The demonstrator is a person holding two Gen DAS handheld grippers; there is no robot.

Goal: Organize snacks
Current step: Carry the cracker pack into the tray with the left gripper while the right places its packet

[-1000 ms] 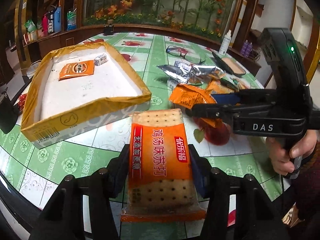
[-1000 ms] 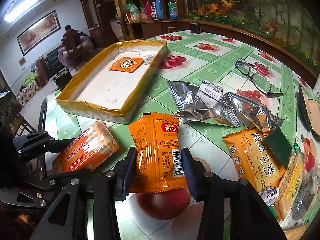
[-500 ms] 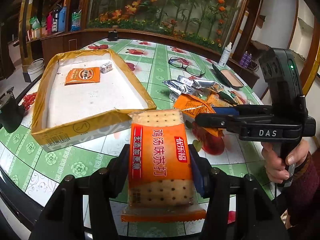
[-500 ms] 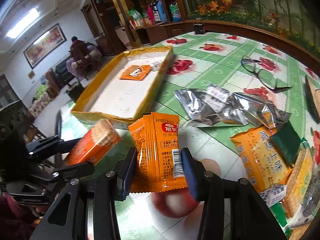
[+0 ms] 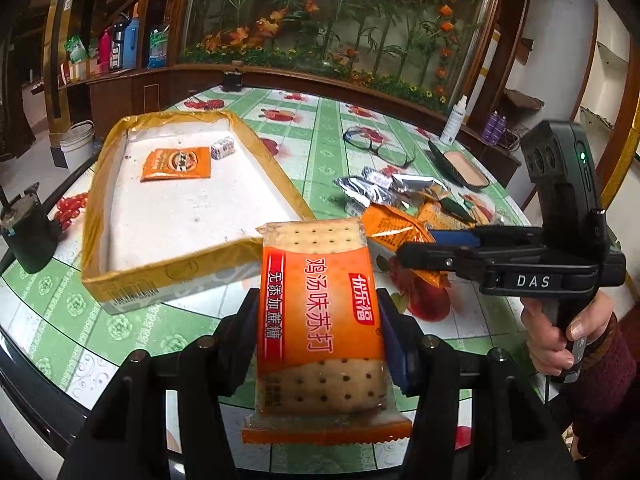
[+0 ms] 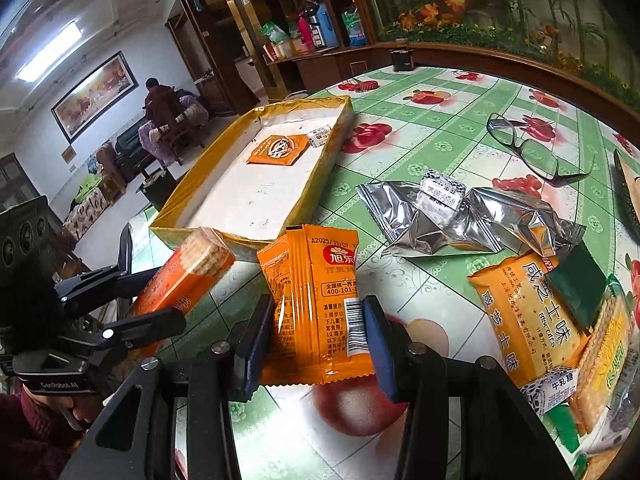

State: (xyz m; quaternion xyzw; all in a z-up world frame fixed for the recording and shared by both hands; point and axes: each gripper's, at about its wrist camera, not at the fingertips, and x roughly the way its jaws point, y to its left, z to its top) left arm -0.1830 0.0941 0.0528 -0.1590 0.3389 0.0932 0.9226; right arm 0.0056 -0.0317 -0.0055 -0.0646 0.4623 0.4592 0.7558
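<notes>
Over the green flowered surface [image 5: 168, 328], the biggest thing before me was the yellow-rimmed tray [image 5: 96, 208], lying just beyond my 2 tools with only an orange sachet [image 5: 176, 165] and a small white candy [image 5: 221, 148] inside it near the far end. I judged the step in hand to be the carry: both snacks were lifted and pointed toward the tray, and nothing in my grip had yet been set down in it. The next move, as I read it, called for bringing each packet over the near rim, lowering it onto the white floor of the tray, and only then letting the fingers spread.

My left tool [image 5: 318, 332] was pressed in on the cracker pack [image 5: 320, 320], gripping its 2 long sides about midway, the pack level and clear of the surface, its far end overlapping the tray's near corner in my view. My right tool [image 6: 316, 332] pinched the orange snack packet [image 6: 316, 296] by its lower half, the foil slightly creased between the pads, the top standing free toward the tray.

Off to the right lay the unsorted pile: a crumpled silver wrapper [image 6: 452, 220], a yellow biscuit pack [image 6: 524, 312] and smaller pieces beside it. A pair of glasses [image 6: 532, 152] sat further back, well apart from the snacks.
</notes>
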